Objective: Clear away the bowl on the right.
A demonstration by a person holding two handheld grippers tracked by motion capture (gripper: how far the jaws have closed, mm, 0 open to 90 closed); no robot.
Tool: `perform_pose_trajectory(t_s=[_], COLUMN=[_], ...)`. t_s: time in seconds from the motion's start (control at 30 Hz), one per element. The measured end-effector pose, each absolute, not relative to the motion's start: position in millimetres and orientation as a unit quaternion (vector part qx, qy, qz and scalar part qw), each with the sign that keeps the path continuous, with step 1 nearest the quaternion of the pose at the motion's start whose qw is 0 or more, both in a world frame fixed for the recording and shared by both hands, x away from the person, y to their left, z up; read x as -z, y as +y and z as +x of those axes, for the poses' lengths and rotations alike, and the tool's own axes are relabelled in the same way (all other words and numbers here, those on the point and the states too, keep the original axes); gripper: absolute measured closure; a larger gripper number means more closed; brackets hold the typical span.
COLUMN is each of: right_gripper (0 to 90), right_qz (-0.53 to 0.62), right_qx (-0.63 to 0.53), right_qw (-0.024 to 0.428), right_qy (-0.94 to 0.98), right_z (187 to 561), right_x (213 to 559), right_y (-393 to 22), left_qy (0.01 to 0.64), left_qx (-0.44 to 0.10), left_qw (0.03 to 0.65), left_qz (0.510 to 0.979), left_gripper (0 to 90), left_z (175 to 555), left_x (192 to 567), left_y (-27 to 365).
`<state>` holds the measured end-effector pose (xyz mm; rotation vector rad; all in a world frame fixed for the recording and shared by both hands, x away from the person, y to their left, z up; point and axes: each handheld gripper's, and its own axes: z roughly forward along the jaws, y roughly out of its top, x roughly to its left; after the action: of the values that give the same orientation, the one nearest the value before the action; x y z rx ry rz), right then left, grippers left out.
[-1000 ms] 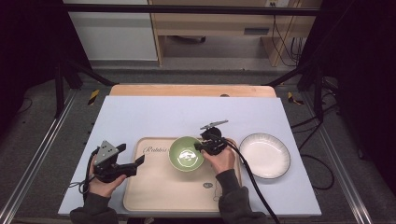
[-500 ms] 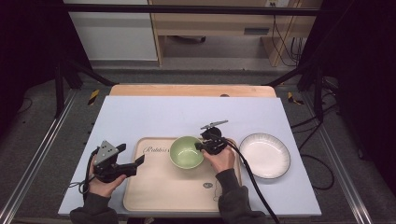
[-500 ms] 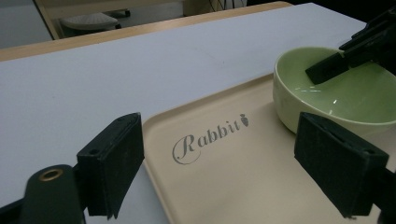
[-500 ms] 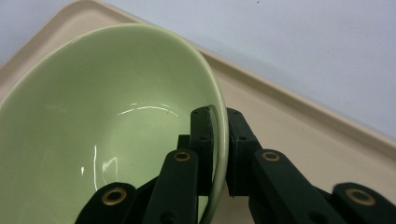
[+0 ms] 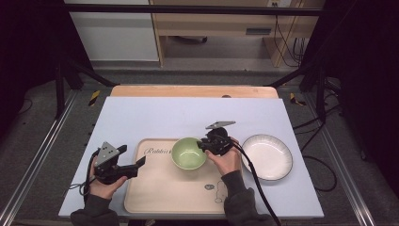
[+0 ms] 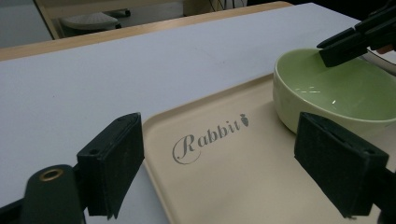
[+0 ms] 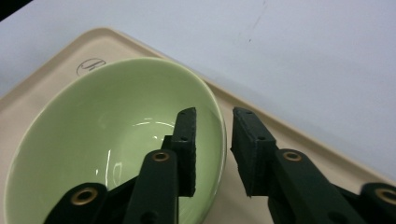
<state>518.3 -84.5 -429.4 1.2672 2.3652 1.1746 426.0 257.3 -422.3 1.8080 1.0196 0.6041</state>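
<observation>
One glossy round green bowl point(image 5: 188, 153) on smooth beige tray point(image 5: 160, 197).

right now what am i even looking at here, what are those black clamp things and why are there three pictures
There is no robot here. A person sits at a table and holds a hand-held grasping tool in each hand. Each tool has two black jaws.

The high view looks down from above the person. The other two come from small cameras riding on the tools, looking along the jaws.

On the table lies a beige tray printed with "Rabbit". A green bowl stands on the tray, and a white plate lies on the table to its right.

The left tool is open and holds nothing, with its tips at the tray's left edge. The right tool has one jaw inside the bowl and one outside, straddling the rim. There is a gap between the jaws, so it is not clamped shut.
</observation>
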Motion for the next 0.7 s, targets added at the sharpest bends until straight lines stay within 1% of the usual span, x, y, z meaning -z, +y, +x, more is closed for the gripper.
perform_pose_trajectory(t_s=[0.13,0.17,0.3,0.53,0.67,0.7], right_gripper=[60.2,55.8,46.3,32.7,27.4,26.2], right_qz=[0.426,0.423,0.418,0.415,0.414,0.41], right_qx=[-0.404,-0.408,-0.413,-0.43,-0.445,-0.448], right_qw=[0.126,0.132,0.151,0.163,0.166,0.175], right_qy=[0.8,0.799,0.795,0.785,0.776,0.775], right_z=[512.4,511.2,506.1,495.3,490.4,489.3], right_x=[421.0,418.9,412.2,404.1,402.1,401.9], right_y=[-88.0,-89.5,-93.4,-98.9,-107.8,-110.6], left_qy=[0.416,0.416,0.416,0.416,0.416,0.416], left_qx=[-0.246,-0.246,-0.246,-0.246,-0.245,-0.246], left_qw=[0.47,0.469,0.469,0.468,0.468,0.468], left_qz=[0.738,0.74,0.739,0.74,0.74,0.74], left_gripper=[15.5,15.5,15.4,15.1,15.0,14.9], left_z=[426.2,426.2,426.2,426.2,426.2,426.2], left_x=[422.5,422.5,422.5,422.4,422.5,422.5], left_y=[257.3,257.5,257.5,257.4,257.4,257.3])
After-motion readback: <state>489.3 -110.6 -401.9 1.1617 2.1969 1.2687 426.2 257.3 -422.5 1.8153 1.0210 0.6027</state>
